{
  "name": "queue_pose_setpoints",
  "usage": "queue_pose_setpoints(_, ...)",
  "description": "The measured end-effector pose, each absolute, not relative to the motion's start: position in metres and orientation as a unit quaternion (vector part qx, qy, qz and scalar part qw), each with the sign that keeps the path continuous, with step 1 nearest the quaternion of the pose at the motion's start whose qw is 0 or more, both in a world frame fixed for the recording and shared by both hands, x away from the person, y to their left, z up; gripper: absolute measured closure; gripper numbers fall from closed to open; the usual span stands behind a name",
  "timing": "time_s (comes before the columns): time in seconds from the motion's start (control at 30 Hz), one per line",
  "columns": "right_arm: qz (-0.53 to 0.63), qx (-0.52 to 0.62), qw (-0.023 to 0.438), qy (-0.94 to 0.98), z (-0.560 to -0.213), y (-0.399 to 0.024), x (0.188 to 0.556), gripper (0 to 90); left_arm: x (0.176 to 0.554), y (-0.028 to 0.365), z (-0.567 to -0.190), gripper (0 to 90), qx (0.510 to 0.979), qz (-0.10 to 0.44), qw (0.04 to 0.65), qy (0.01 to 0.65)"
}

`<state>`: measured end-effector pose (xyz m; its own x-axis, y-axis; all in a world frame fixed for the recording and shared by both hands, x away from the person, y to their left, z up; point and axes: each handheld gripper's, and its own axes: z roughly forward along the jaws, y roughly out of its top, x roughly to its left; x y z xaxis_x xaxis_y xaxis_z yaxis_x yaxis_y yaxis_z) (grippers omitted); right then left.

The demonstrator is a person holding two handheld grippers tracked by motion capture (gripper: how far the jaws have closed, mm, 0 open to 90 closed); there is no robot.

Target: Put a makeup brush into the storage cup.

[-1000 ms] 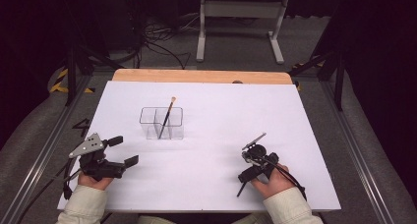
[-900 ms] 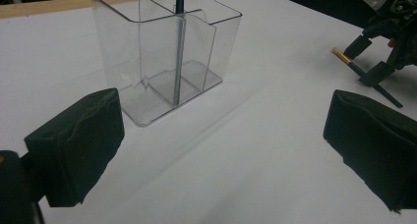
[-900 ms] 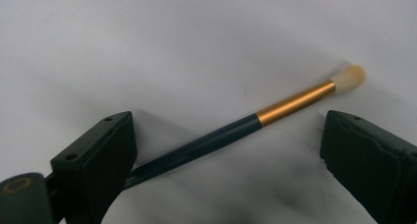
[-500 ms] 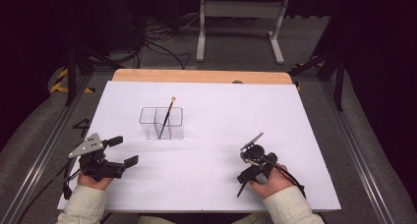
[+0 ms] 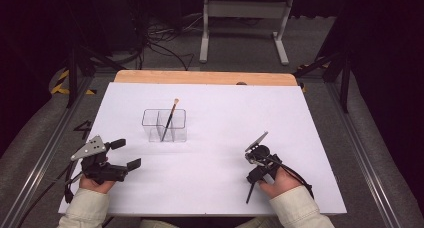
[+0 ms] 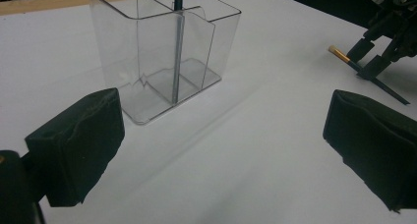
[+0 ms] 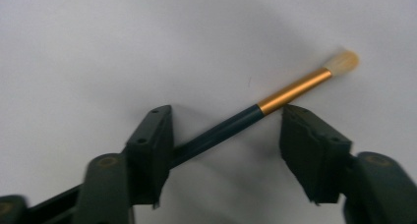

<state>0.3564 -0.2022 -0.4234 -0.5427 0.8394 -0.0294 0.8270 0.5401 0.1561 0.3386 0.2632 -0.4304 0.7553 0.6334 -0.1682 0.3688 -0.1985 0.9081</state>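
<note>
Right gripper view: right gripper (image 7: 223, 135) jaws just closing around brush (image 7: 275, 101), not yet clamped; left gripper (image 6: 221, 150) released.

Place: you are working at a lab-style recording bench, not in a home or shop.
Table (image 5: 300, 138): a plain white sheet covers your worktop, with a bare wooden edge (image 5: 200, 77) at the far side.
Frame: metal rails (image 5: 40, 153) run along both sides of you.
Floor: loose cables (image 5: 160, 45) and a white stand (image 5: 245, 23) lie beyond the table.
Surroundings: everything around you is dark and blacked out.
</note>
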Motion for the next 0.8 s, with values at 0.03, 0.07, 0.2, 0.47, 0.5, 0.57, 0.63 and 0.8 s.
queue_pose_setpoints(0.03, 0.059, 0.473, 0.049, 0.878, -0.4227, -0.2021, 0.3567, 47.7, 0.3386, 0.2631, -0.4304, 2.8, 0.764, 0.122, 0.542, 0.328)
queue_pose_setpoints(0.07, 0.056, 0.467, 0.047, 0.881, -0.4219, -0.2018, 0.3571, 52.7, 0.3386, 0.2631, -0.4304, 2.8, 0.765, 0.121, 0.542, 0.328)
queue_pose_setpoints(0.2, 0.044, 0.451, 0.04, 0.891, -0.4205, -0.1979, 0.3577, 67.2, 0.3384, 0.2635, -0.4303, 2.9, 0.765, 0.121, 0.541, 0.327)
queue_pose_setpoints(0.47, 0.029, 0.428, 0.03, 0.903, -0.42, -0.1949, 0.3604, 83.1, 0.3384, 0.2632, -0.4307, 3.1, 0.765, 0.122, 0.541, 0.328)
queue_pose_setpoints(0.5, 0.028, 0.427, 0.03, 0.903, -0.4201, -0.1945, 0.3605, 83.2, 0.3384, 0.2631, -0.4307, 3.1, 0.765, 0.122, 0.541, 0.328)
queue_pose_setpoints(0.57, 0.025, 0.425, 0.03, 0.905, -0.42, -0.1938, 0.3608, 83.3, 0.3384, 0.2631, -0.4306, 3.1, 0.765, 0.122, 0.54, 0.328)
queue_pose_setpoints(0.63, 0.025, 0.423, 0.029, 0.905, -0.4199, -0.1939, 0.3609, 83.4, 0.3384, 0.2631, -0.4307, 3.1, 0.765, 0.122, 0.541, 0.328)
queue_pose_setpoints(0.8, 0.031, 0.414, 0.027, 0.91, -0.4198, -0.1956, 0.361, 83.6, 0.3388, 0.2623, -0.431, 3.2, 0.766, 0.121, 0.539, 0.328)
